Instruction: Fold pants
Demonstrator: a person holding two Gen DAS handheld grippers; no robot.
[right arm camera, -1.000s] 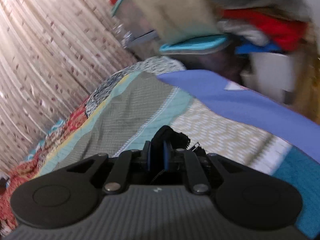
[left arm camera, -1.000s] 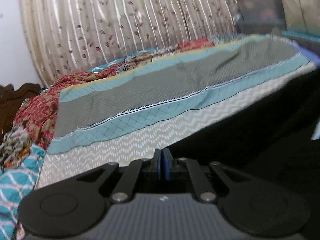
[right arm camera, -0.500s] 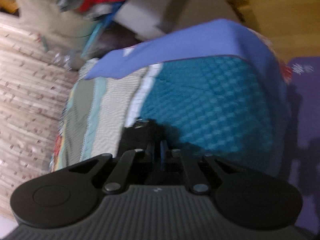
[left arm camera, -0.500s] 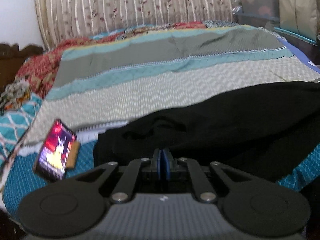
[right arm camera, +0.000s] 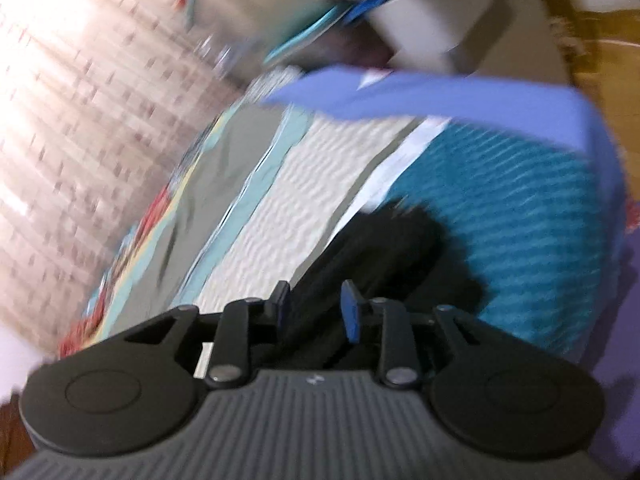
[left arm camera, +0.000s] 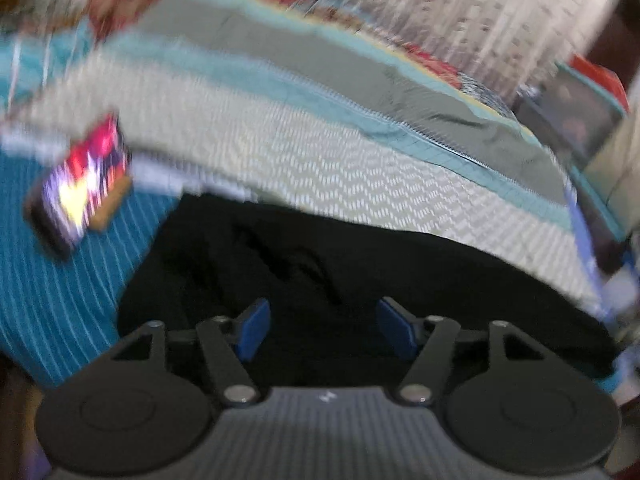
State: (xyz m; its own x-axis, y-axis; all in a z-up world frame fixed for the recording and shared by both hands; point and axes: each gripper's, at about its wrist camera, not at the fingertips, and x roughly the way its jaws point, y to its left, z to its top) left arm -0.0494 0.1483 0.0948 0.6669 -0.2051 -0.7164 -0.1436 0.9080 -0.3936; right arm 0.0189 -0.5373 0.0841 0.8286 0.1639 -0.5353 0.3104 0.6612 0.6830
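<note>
Both grippers, left gripper and right gripper, just opening, fingers apart, gripping nothing. Black pants lie on bed, beneath fingers. Cloth probably soft, light, limp; take hold at edge or hem.

Black pants between parted jaws

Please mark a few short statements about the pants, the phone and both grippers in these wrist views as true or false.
1. The pants are black. True.
2. The left gripper is shut. False: its jaws have just been opening and stand apart over the fabric.
3. A lit phone lies on the bedspread. True.
4. The phone rests on top of the pants. False: it lies beside them, apart.
5. The right gripper stands open over dark fabric. True.
</note>
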